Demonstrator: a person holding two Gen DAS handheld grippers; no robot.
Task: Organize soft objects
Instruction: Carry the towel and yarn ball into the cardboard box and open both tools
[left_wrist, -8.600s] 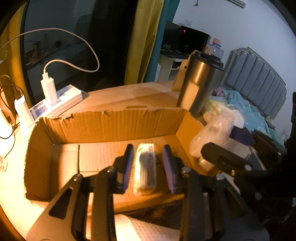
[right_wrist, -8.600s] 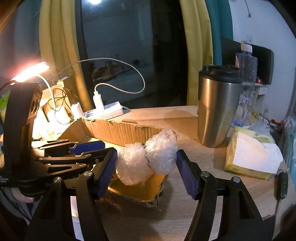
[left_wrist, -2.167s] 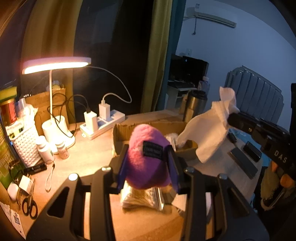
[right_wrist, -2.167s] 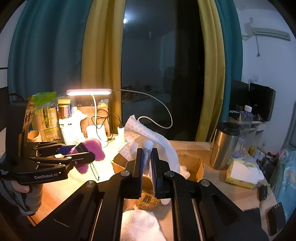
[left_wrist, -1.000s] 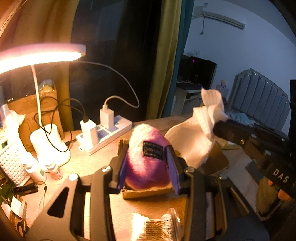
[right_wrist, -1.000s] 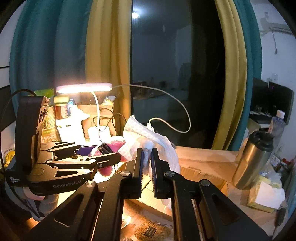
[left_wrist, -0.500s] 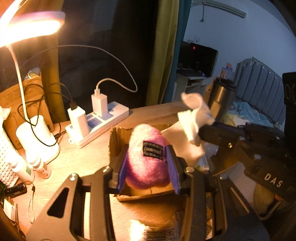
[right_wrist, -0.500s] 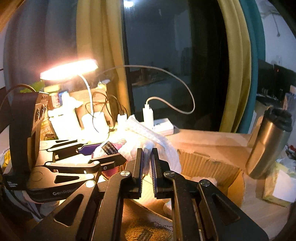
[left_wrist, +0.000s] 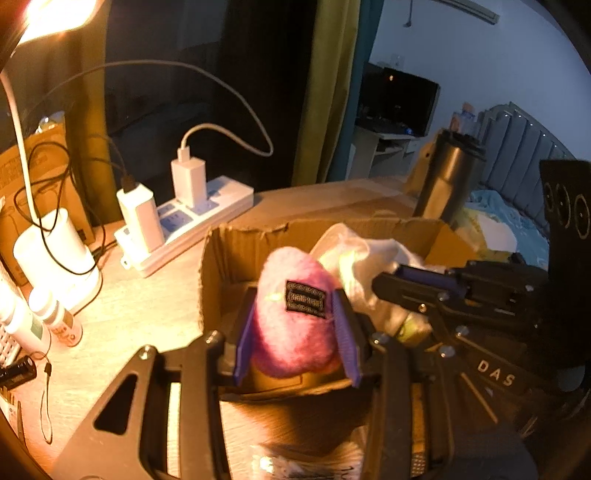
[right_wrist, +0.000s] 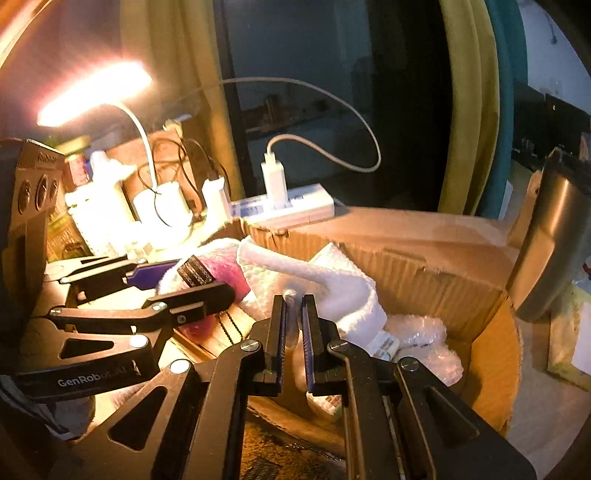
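My left gripper (left_wrist: 295, 332) is shut on a pink plush toy (left_wrist: 291, 325) with a black label and holds it inside the near left part of an open cardboard box (left_wrist: 236, 251). My right gripper (right_wrist: 293, 325) is shut on a white towel (right_wrist: 332, 288) that drapes into the same box (right_wrist: 406, 266). The towel also shows in the left wrist view (left_wrist: 362, 266), just right of the plush. The plush shows in the right wrist view (right_wrist: 221, 273) between the left gripper's fingers. Bubble wrap (right_wrist: 424, 332) lies in the box under the towel.
A steel tumbler (left_wrist: 447, 177) stands behind the box on the right. A white power strip (left_wrist: 184, 221) with chargers and cables lies behind the box on the left. A lit desk lamp (right_wrist: 96, 92), small bottles (left_wrist: 55, 317) and a yellow tissue pack (right_wrist: 569, 347) stand around.
Both grippers have moved down and forward into the box. The plush and the towel, held high over the desk before, now hang inside the box walls.
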